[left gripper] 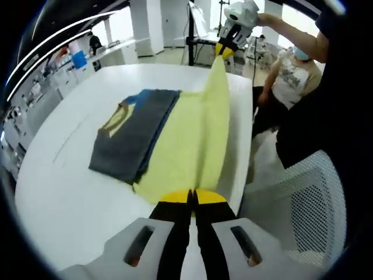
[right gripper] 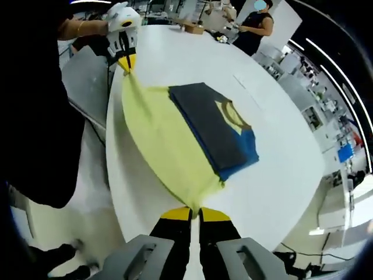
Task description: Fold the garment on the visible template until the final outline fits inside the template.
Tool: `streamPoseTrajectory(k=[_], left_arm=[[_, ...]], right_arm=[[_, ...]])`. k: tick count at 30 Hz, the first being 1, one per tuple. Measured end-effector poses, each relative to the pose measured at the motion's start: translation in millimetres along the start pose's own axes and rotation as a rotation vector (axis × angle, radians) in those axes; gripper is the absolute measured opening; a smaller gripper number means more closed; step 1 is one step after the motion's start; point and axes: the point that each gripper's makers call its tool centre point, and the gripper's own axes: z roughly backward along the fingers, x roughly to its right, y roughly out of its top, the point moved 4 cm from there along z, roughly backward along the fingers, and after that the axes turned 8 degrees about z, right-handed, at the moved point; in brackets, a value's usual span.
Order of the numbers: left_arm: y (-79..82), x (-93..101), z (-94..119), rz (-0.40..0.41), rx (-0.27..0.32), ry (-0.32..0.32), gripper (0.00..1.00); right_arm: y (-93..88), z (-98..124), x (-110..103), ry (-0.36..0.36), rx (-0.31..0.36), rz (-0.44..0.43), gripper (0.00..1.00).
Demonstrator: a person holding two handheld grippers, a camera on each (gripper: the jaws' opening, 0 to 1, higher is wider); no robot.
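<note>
- The left tongs (left gripper: 193,196) are closed, their yellow tips pinching one end of the yellow garment (left gripper: 192,140) at the near edge of the white worktop (left gripper: 70,198)
- In the same left gripper view, the right tongs (left gripper: 224,51) are likewise clamped on the garment's far end, held by a person's hand (left gripper: 265,18) above the far side of the worktop
- In the right gripper view, the right tongs (right gripper: 194,213) grip a bunched corner of the yellow garment (right gripper: 160,143); the left tongs (right gripper: 126,61) hold the opposite end, lifted just off the worktop (right gripper: 280,192)
- The held edge is pulled taut between the two tongs, so the garment's long axis runs straight from one to the other, along the worktop's side nearest the person
- The rest of the yellow fabric lies flat on the worktop, spreading away from that raised edge
- A dark grey folded garment (left gripper: 131,137) with a blue trim and a yellow neckline lies on top of the yellow one, its long side roughly parallel to the taut edge
- A seated person (left gripper: 294,76) wearing a mask is beyond the worktop
</note>
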Motion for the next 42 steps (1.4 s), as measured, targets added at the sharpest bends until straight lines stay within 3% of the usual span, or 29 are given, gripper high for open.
streamPoseTrajectory(k=[11, 14, 23, 30, 42], left_arm=[[34.9, -41.0, 7, 0.056, 0.108, 0.073, 0.0], [41.0, -54.2, 10, 0.058, 0.125, 0.125, 0.0], [58.6, -81.9, 10, 0.089, 0.191, 0.178, 0.0], [80.5, -116.3, 12, 0.107, 0.261, 0.274, 0.0], [96.1, -173.1, -11, 0.206, 0.312, 0.324, 0.0]], right_arm=[[11.7, -6, 45, -0.075, 0.029, 0.021, 0.0], [15.8, -7, 60, -0.103, 0.043, 0.019, 0.0], [25.6, -20, 96, -0.175, 0.067, 0.006, 0.0], [35.0, -31, 123, -0.23, 0.078, -0.009, 0.0], [35.1, -58, 161, -0.299, 0.06, -0.089, 0.0]])
